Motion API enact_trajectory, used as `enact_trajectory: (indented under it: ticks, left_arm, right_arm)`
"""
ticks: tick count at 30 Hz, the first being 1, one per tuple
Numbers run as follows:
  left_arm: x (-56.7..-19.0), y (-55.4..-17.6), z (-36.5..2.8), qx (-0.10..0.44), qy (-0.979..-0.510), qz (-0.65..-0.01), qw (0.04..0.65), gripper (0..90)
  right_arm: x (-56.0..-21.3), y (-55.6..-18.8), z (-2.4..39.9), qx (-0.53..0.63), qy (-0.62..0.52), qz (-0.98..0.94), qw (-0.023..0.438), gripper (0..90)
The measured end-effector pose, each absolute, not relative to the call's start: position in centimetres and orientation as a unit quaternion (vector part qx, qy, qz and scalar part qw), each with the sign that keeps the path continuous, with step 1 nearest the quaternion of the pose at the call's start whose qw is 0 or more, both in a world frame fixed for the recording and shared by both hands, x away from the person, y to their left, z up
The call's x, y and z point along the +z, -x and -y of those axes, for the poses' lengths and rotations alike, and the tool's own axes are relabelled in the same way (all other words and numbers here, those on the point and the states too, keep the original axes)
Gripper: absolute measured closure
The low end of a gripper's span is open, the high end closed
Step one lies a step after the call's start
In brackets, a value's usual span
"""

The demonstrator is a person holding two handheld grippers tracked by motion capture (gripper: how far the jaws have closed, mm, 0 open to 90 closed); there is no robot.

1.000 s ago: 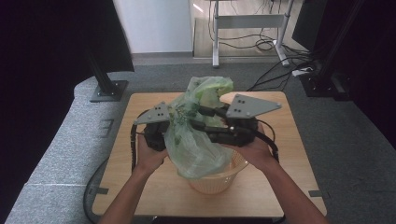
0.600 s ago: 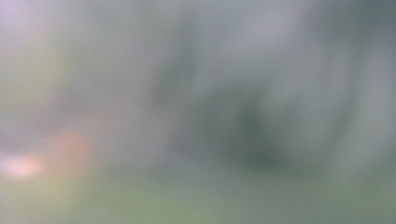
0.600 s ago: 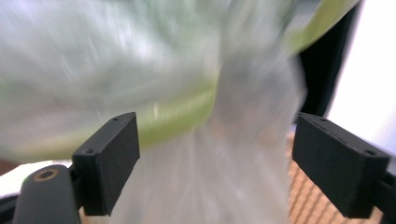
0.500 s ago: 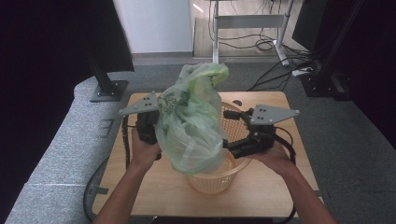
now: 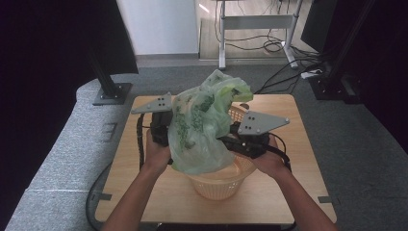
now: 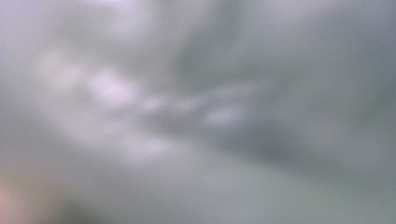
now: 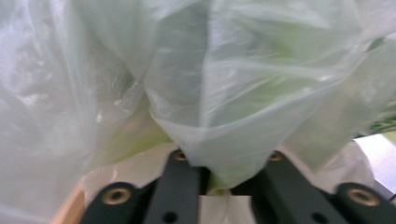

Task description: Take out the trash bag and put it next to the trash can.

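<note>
Right gripper view shows the hand-held gripper [image 7: 219, 179] pinching the bag [image 7: 243, 116].

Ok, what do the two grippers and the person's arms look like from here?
Both grippers, the left gripper and the right gripper, are black, each topped by a grey three-cornered plate dotted with small holes. Black cables trail from both. The right gripper view shows black jaws with brass-coloured screw holes. The forearms are bare, no sleeves.

The bag [image 5: 199, 132] hangs over the basket [image 5: 221, 180] at the counter's [image 5: 298, 159] centre, left gripper [image 5: 166, 132] at nine o'clock, right gripper [image 5: 231, 142] at three.
</note>
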State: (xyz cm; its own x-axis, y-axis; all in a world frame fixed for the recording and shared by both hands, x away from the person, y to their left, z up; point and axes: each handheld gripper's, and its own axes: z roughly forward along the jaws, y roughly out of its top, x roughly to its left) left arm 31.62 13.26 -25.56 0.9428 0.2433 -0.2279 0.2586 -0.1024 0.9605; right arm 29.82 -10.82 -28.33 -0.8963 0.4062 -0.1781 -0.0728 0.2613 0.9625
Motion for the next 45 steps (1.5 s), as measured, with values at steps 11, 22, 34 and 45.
enact_trajectory:
  ticks: [11, 22, 34, 45]
  left_arm:
    - [-25.7, -31.3, -16.1, 0.07, -0.742, -0.217, 0.63, 27.9]
    - [-26.7, -32.2, -18.3, 0.148, -0.735, -0.286, 0.597, 24.5]
    - [-27.6, -31.9, -19.5, 0.166, -0.733, -0.313, 0.58, 24.7]
    - [-28.0, -31.9, -20.8, 0.177, -0.731, -0.327, 0.572, 24.9]
  right_arm:
    - [-27.3, -29.0, 12.5, 0.611, -0.125, -0.748, 0.23, 87.8]
    - [-26.1, -28.5, 15.2, 0.622, -0.139, -0.727, 0.256, 88.0]
    - [-23.2, -26.9, 18.9, 0.632, -0.145, -0.701, 0.297, 88.2]
    - [-20.0, -25.0, 24.3, 0.625, -0.165, -0.681, 0.344, 88.2]
